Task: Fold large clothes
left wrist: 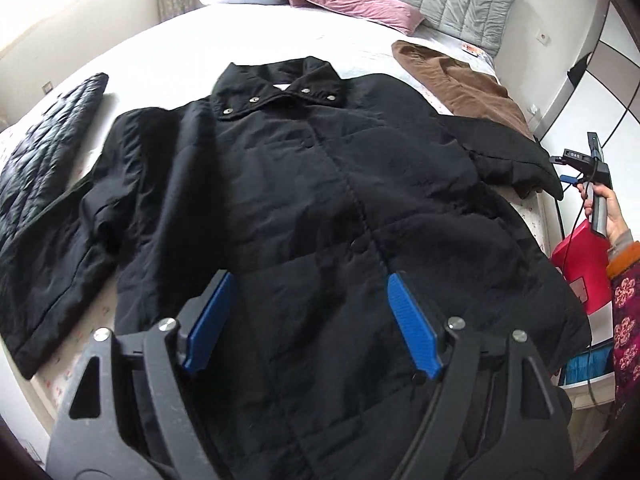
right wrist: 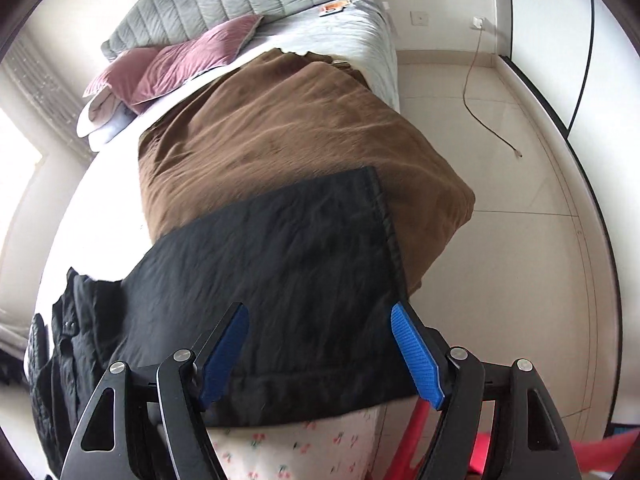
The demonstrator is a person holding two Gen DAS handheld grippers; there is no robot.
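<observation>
While the black jacket [left wrist: 304,200] lies flat, front up, across the bed [left wrist: 168,48], we judge folding not yet started. Left gripper [left wrist: 308,320] hovers above its hem, right gripper [right wrist: 320,352] above the right sleeve [right wrist: 280,272]; both jaws spread, empty. Next: pinch sleeve, fold inward.

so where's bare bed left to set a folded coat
Bare sheet lies between the black jacket collar and the pillows. Crowded: quilted garment left, brown garment right with the jacket sleeve over it.
</observation>
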